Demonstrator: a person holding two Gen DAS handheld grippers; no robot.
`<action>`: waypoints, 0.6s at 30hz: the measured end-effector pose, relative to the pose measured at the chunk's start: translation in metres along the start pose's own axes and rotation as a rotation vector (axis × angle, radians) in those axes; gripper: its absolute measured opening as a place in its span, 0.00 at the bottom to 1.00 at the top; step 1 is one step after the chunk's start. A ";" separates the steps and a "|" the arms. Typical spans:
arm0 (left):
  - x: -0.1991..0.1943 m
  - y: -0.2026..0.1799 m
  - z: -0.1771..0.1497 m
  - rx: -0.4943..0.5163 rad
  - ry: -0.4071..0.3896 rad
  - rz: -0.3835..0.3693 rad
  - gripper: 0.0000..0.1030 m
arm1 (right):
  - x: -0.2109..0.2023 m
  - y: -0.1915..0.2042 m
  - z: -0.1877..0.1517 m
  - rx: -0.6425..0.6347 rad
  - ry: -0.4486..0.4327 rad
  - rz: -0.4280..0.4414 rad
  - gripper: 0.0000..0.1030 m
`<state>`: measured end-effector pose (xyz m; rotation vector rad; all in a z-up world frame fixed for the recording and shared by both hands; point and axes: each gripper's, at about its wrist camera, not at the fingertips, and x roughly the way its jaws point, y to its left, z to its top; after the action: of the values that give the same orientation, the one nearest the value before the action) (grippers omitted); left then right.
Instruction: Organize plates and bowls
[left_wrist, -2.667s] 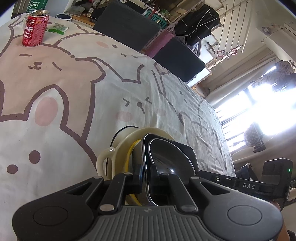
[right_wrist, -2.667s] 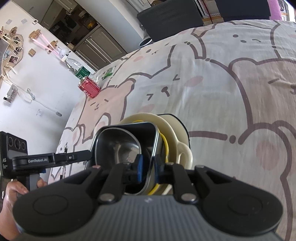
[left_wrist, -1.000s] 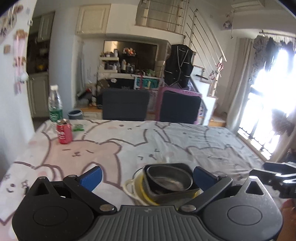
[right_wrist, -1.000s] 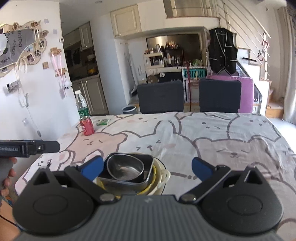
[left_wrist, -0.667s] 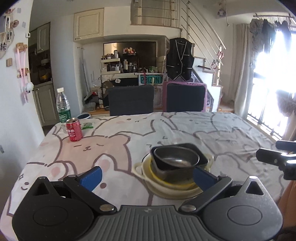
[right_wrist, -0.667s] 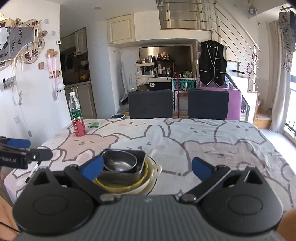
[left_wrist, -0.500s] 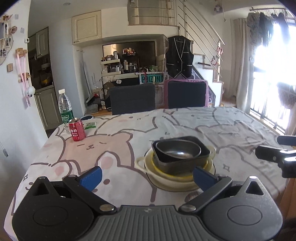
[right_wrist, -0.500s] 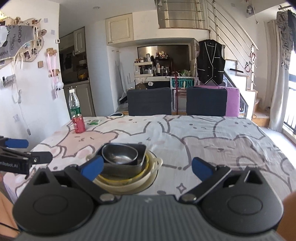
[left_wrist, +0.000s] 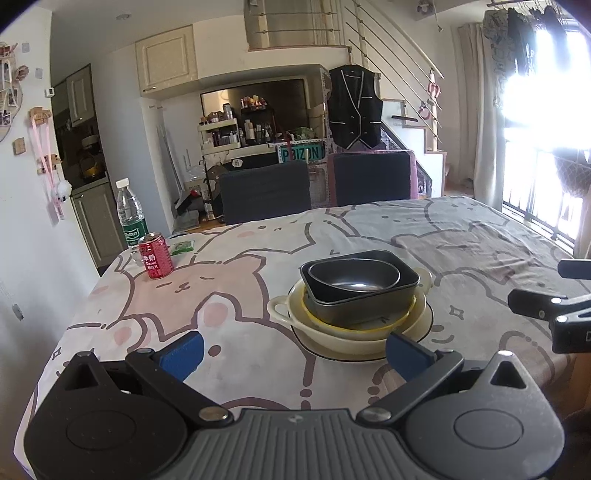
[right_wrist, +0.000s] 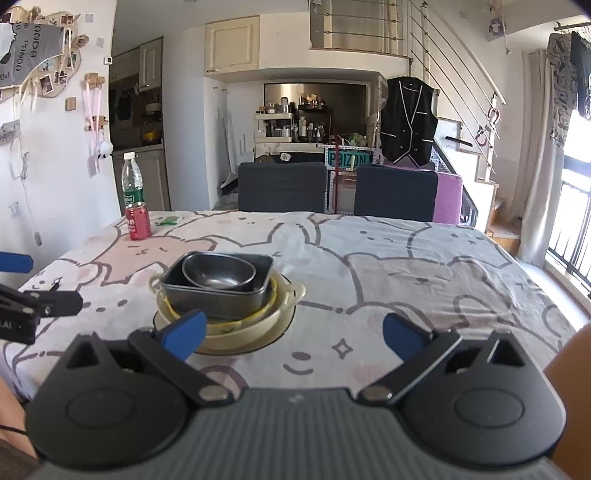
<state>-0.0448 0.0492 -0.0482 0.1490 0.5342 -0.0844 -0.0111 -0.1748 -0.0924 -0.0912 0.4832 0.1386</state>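
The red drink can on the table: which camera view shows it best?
The left wrist view shows the red drink can best: it appears larger there and the words DRINK MILK can be read. In the right wrist view the can is smaller and its lettering is unreadable; the clear plastic water bottle stands just behind it.

Left gripper (left_wrist: 293, 354) black with ribbed grey body, blue fingers (left_wrist: 181, 353), silver pivot screws

A metal bowl (left_wrist: 354, 277) sits in a pan (left_wrist: 402, 291), nested in a handled dish (left_wrist: 280, 308) on a plate (left_wrist: 424, 325), mid-desk (left_wrist: 480, 240). A can (left_wrist: 155, 255) and bottle (left_wrist: 129, 218) stand far left; two chairs (left_wrist: 266, 195) sit behind.
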 end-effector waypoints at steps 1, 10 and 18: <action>0.001 0.000 -0.001 -0.006 0.000 0.003 1.00 | -0.001 0.000 -0.001 -0.003 -0.003 -0.003 1.00; 0.002 -0.001 -0.002 0.005 -0.006 0.021 1.00 | 0.000 -0.003 -0.003 0.020 -0.015 -0.005 1.00; 0.002 -0.001 -0.003 0.000 -0.004 0.018 1.00 | -0.002 0.000 -0.004 0.012 -0.022 -0.005 1.00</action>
<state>-0.0446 0.0484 -0.0515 0.1534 0.5283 -0.0673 -0.0145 -0.1758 -0.0954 -0.0793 0.4616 0.1323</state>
